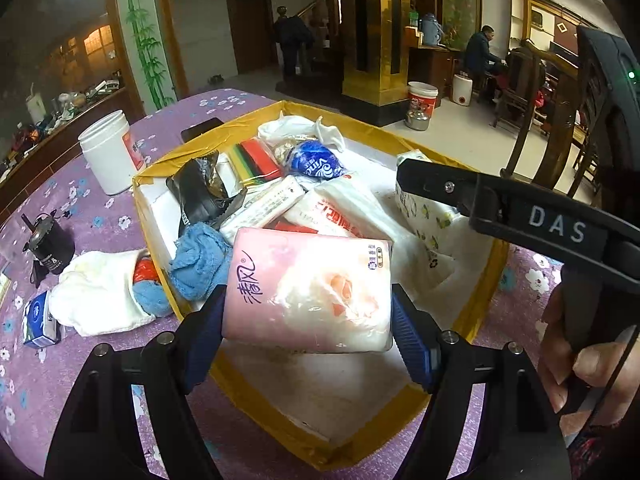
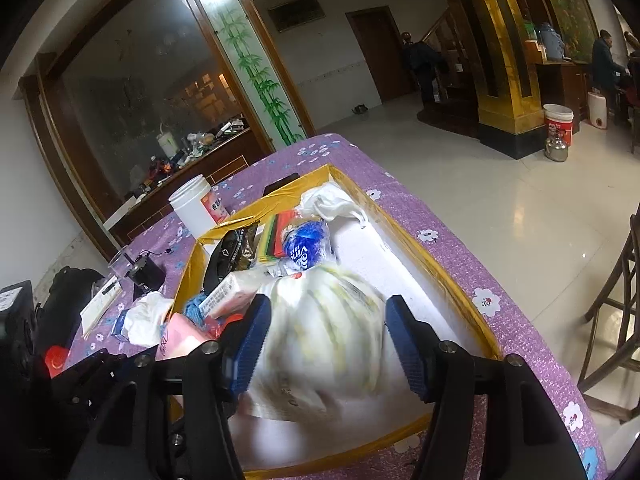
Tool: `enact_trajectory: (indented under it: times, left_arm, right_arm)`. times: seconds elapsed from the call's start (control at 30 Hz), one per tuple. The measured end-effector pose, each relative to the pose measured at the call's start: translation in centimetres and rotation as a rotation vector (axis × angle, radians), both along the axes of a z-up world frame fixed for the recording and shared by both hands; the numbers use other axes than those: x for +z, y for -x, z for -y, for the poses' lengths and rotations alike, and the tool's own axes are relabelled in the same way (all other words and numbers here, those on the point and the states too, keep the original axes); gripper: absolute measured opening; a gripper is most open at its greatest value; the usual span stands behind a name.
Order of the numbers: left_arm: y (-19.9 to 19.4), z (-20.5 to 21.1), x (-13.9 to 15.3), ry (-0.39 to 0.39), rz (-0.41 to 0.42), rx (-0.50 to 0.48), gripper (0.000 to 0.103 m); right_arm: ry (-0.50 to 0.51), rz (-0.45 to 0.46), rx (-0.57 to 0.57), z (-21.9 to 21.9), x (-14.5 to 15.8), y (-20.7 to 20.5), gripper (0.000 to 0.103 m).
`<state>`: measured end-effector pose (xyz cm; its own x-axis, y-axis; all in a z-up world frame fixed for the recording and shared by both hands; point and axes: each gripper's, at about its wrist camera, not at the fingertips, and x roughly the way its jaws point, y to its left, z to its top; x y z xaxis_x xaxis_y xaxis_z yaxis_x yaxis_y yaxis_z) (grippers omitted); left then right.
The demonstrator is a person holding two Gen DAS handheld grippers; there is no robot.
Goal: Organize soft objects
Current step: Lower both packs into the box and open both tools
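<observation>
My left gripper [image 1: 308, 316] is shut on a pink tissue pack [image 1: 308, 288] and holds it above the near end of the yellow-rimmed white box [image 1: 488, 264]. My right gripper [image 2: 324, 344] has its jaws around a white floral tissue pack [image 2: 324, 320], blurred, over the same box [image 2: 440, 276]; the pads sit at its sides. In the left wrist view the right gripper [image 1: 404, 172] reaches over the floral pack [image 1: 428, 216] from the right. The box holds a blue tissue ball [image 1: 316, 160], a blue cloth [image 1: 200, 260], several packs and a white cloth.
On the purple flowered tablecloth [image 1: 80, 360] left of the box lie a white towel [image 1: 96, 292], a small blue tissue pack [image 1: 38, 320], a black device [image 1: 48, 244] and a white tub [image 1: 108, 152]. A wooden chair [image 2: 616, 320] stands to the right of the table.
</observation>
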<state>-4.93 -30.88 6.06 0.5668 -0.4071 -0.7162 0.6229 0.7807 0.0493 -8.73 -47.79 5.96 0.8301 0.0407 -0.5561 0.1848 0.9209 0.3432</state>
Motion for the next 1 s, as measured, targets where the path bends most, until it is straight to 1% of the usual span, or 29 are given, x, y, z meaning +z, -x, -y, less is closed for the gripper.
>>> enact_trajectory:
  times: [0.07,0.13,0.23,0.33,0.47,0.57,0.63,0.8,0.9,0.93,0.97,1.0]
  left_arm:
    - [0.4,0.0,0.5,0.012,0.005,-0.014,0.077]
    - [0.7,0.0,0.8,0.022,0.012,-0.025,0.080]
    - [0.9,0.0,1.2,0.032,0.024,-0.038,0.080]
    - [0.9,-0.3,1.9,0.063,0.018,-0.047,0.080]
    - [1.0,-1.5,3.5,0.111,0.029,-0.052,0.080]
    - [1.1,-2.6,4.4,0.127,0.037,-0.051,0.080]
    - [0.9,-3.3,4.8,0.141,0.043,-0.041,0.080]
    - [-0.2,-6.8,6.0,0.191,0.024,0.001,0.080]
    - [-1.3,-10.7,6.5,0.219,0.032,0.063,0.080]
    - [-1.6,-11.6,6.5,0.215,0.039,0.082,0.080]
    - [-2.3,-13.5,6.5,0.206,0.059,0.131,0.080]
    - [-2.7,-14.6,6.4,0.203,0.067,0.157,0.080]
  right_arm:
    - [-0.003,0.007,-0.003,0.0,0.1,0.2,0.066]
    - [-0.006,0.012,-0.010,0.0,0.2,0.3,0.066]
    - [-0.009,0.032,-0.019,0.1,0.7,0.8,0.067]
    - [-0.003,0.056,-0.029,0.1,1.3,1.2,0.067]
    - [-0.003,0.089,-0.040,0.2,2.3,1.9,0.067]
    - [0.001,0.109,-0.036,0.1,3.0,2.3,0.067]
    - [0.005,0.118,-0.022,-0.2,3.6,2.3,0.068]
    - [-0.002,0.133,0.026,-1.5,4.7,2.1,0.070]
    - [0.000,0.136,0.064,-2.5,5.4,1.8,0.070]
    - [0.007,0.136,0.076,-3.0,5.7,1.6,0.070]
    - [0.015,0.138,0.088,-3.6,6.0,1.5,0.070]
    - [0.020,0.139,0.102,-4.2,6.2,1.3,0.070]
